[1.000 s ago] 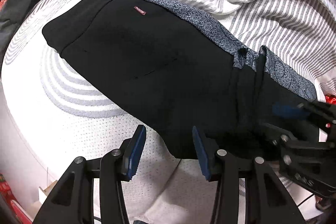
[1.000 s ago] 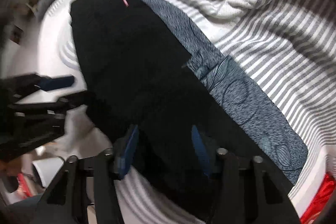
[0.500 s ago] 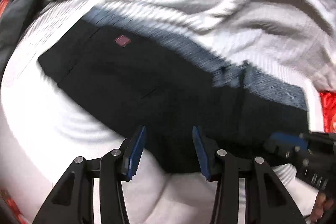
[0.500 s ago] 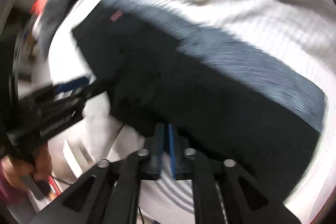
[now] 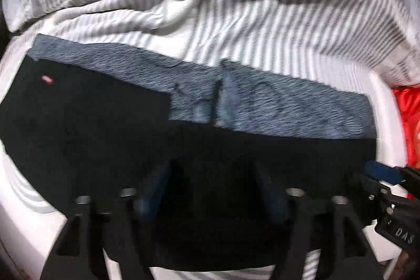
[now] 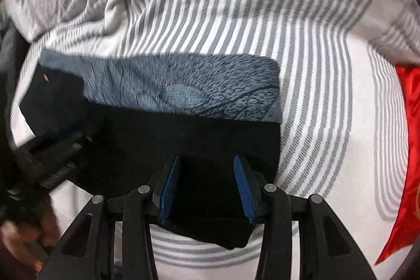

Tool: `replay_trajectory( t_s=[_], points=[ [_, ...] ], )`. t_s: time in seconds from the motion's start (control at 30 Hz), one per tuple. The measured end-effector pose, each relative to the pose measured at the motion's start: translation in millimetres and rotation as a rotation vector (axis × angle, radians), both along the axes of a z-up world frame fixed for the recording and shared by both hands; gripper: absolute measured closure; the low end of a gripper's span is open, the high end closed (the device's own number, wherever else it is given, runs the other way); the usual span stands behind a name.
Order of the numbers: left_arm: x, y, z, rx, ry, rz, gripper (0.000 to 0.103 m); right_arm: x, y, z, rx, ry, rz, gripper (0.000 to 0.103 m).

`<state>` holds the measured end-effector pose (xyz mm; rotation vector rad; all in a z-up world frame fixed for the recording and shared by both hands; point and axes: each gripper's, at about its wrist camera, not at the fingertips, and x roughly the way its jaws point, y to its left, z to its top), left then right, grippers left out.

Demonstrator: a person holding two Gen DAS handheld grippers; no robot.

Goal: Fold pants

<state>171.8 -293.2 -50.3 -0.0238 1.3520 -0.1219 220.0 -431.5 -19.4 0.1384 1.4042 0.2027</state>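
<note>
Item: pants [image 6: 147, 138], black, with a blue-grey patterned band [image 6: 183, 88] along the far edge. They lie flat on the striped bedsheet [image 6: 315, 122], already doubled over lengthwise, stretching from the left of the right wrist view to a squared end near the middle.

Handling: we judge the cloth soft, limp and light, perhaps fleecy by the nap of the band; it will sag and drape when lifted, so it wants two holds well apart. We would take it by the near black edge, one hold toward each end, and carry that edge over.

Detail: a small red label [image 5: 47, 79] sits near the left end; a dark drawstring [image 5: 217, 99] crosses the band midway.

Tools: the right gripper [image 6: 207, 185] hangs over the near edge, jaws just opening, parted about halfway, gripping nothing. The left gripper [image 5: 215, 201] is blurred above the black cloth, jaws just opening, spread wide, nothing pinched that we can see.
</note>
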Motion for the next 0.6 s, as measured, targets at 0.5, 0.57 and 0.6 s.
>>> replay_trajectory(
  t_s=[0.5, 0.57, 0.6],
  points=[
    [-17, 27, 43, -0.034, 0.058, 0.113, 0.016, -5, 4, 19, 0.086, 0.107, -0.006, 0.027],
    [-24, 33, 54, -0.027, 0.068, 0.127, 0.016, -12, 6, 24, 0.087, 0.122, -0.004, 0.026],
    [-27, 35, 60, -0.023, 0.068, 0.134, 0.016, -15, 5, 26, 0.095, 0.127, -0.004, 0.025]
  ],
)
